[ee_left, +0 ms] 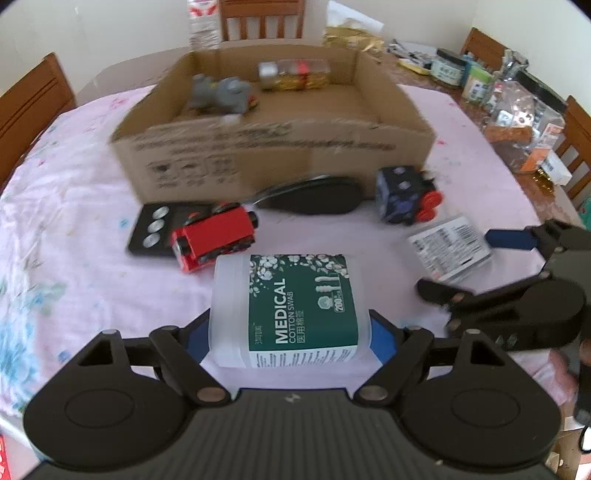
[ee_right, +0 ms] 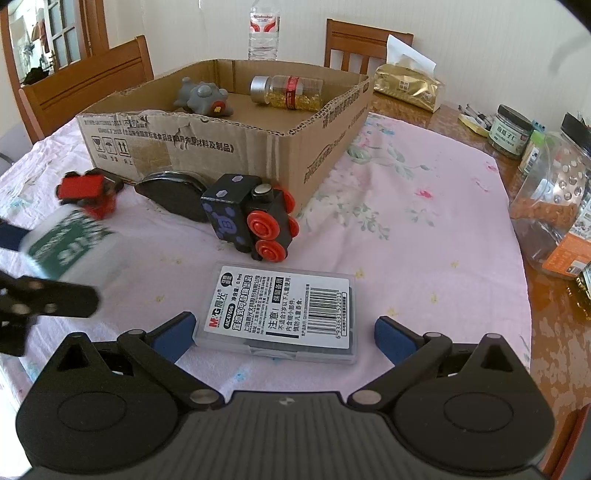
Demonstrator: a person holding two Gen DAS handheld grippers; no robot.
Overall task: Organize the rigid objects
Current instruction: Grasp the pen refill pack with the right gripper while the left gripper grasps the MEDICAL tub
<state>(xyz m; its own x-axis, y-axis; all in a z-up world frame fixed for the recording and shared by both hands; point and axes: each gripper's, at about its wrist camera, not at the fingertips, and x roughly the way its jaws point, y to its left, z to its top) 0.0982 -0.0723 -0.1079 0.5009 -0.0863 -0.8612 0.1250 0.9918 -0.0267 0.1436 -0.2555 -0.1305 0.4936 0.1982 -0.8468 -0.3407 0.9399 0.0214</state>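
Note:
My left gripper (ee_left: 290, 332) is shut on a white cotton swab box (ee_left: 291, 306) with a green label, held just above the pink cloth; the box also shows blurred in the right wrist view (ee_right: 70, 247). My right gripper (ee_right: 284, 332) is open, its pads on either side of a clear plastic case (ee_right: 280, 314) lying flat; the case also shows in the left wrist view (ee_left: 448, 245). A cardboard box (ee_right: 221, 144) holds a grey toy (ee_right: 203, 98) and a bottle (ee_right: 286, 92). A red toy train (ee_left: 214, 238) and a black-and-blue toy train (ee_right: 251, 218) lie before the cardboard box.
A black oval object (ee_right: 173, 197) leans by the box front. A black remote (ee_left: 155, 229) lies beside the red train. Jars and packets (ee_right: 554, 206) crowd the right table edge. A water bottle (ee_right: 263, 31) and wooden chairs (ee_right: 88, 85) stand behind.

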